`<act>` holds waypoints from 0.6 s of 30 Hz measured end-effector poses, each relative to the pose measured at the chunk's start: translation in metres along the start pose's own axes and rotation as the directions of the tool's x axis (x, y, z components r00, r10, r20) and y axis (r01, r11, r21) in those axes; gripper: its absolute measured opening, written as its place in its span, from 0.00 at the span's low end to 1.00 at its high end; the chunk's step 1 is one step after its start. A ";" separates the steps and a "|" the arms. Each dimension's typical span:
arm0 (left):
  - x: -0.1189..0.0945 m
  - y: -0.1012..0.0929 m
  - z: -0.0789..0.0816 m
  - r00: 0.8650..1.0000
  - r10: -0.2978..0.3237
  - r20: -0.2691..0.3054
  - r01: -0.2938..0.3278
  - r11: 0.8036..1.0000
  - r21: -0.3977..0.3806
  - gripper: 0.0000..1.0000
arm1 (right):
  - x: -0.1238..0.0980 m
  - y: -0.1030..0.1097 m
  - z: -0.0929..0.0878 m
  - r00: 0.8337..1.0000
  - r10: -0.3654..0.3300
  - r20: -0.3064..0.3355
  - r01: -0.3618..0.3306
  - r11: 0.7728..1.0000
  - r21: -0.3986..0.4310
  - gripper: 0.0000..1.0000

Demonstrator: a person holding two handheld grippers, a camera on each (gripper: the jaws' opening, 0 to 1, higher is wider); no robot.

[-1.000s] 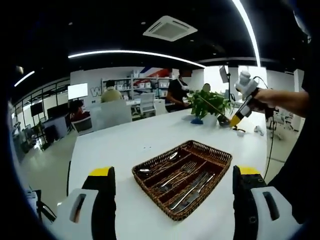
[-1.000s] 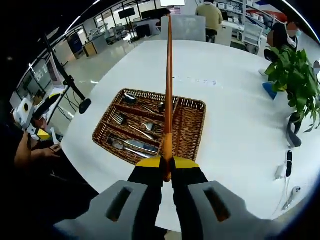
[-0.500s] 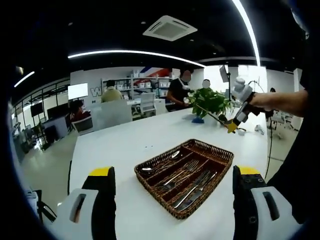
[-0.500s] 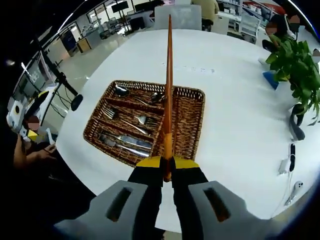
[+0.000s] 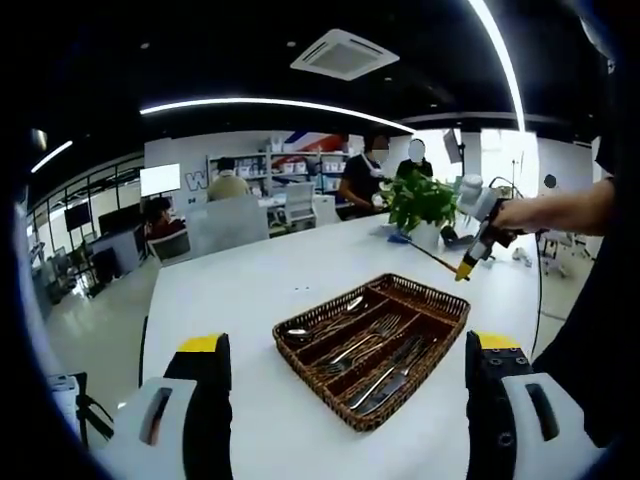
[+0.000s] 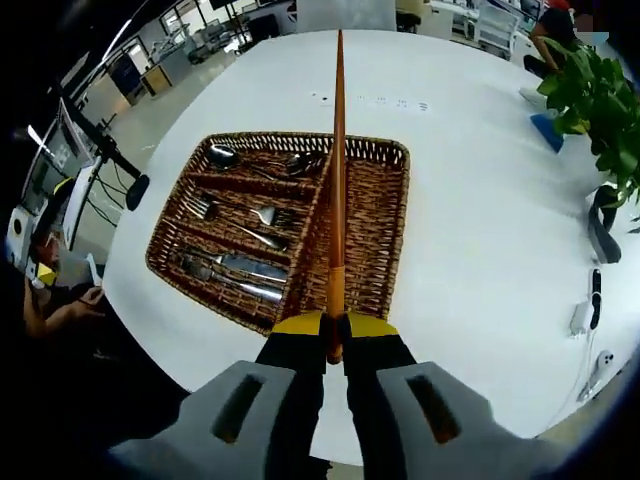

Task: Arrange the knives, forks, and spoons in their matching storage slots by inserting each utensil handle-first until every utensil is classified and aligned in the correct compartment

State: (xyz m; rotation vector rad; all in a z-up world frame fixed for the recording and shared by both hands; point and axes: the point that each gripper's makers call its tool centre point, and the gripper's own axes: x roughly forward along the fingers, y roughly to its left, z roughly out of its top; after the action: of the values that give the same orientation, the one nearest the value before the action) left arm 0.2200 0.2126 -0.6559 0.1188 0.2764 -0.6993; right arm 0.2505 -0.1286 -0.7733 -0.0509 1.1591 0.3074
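On the round white table (image 6: 480,200) sits a brown woven wicker cutlery tray (image 6: 380,240) divided into long compartments. Seen from the right gripper view, the far-left end slot holds silver spoons (image 6: 225,157), the next holds silver forks (image 6: 205,208), and the nearest-left slot holds silver knives (image 6: 240,265); the wide compartment on the right side of the tray has nothing in it. The same tray (image 5: 440,318) lies ahead of the left gripper (image 5: 345,385), whose black, yellow-tipped jaws stand wide apart with nothing between them, held low over the near table edge.

The right gripper (image 6: 336,335) has its jaws pinched tight on a long, slender orange-brown stick (image 6: 338,160), likely a chopstick, gripped at its thicker end. The stick points away from the gripper and, in the right gripper view, runs across the tray along the divider between the cutlery slots and the right-hand compartment; it is above the tray, not in it. In the left gripper view that right gripper (image 5: 466,268) hangs in the air beyond the tray's far right corner, held by a person's hand (image 5: 520,215).

A green potted plant (image 5: 420,203) stands on the far side of the table. People sit and stand at desks in the background.
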 end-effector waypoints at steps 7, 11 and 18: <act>-0.003 0.005 -0.001 1.000 0.011 0.004 -0.011 1.000 0.004 0.99 | 0.014 -0.005 -0.005 0.999 -0.006 -0.035 0.007 1.000 0.011 0.04; -0.004 0.006 0.000 1.000 0.021 0.009 -0.021 1.000 0.006 0.99 | 0.024 -0.008 -0.010 0.998 -0.013 -0.059 0.014 1.000 0.014 0.04; -0.005 0.005 -0.003 1.000 0.027 0.004 -0.027 1.000 0.004 0.99 | 0.033 -0.008 -0.018 0.995 -0.032 -0.092 0.032 0.999 0.003 0.04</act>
State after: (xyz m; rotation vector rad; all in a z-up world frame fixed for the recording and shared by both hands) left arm 0.2192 0.2203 -0.6575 0.1248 0.2696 -0.6735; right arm 0.2485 -0.1324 -0.8116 -0.0803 1.2488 0.2762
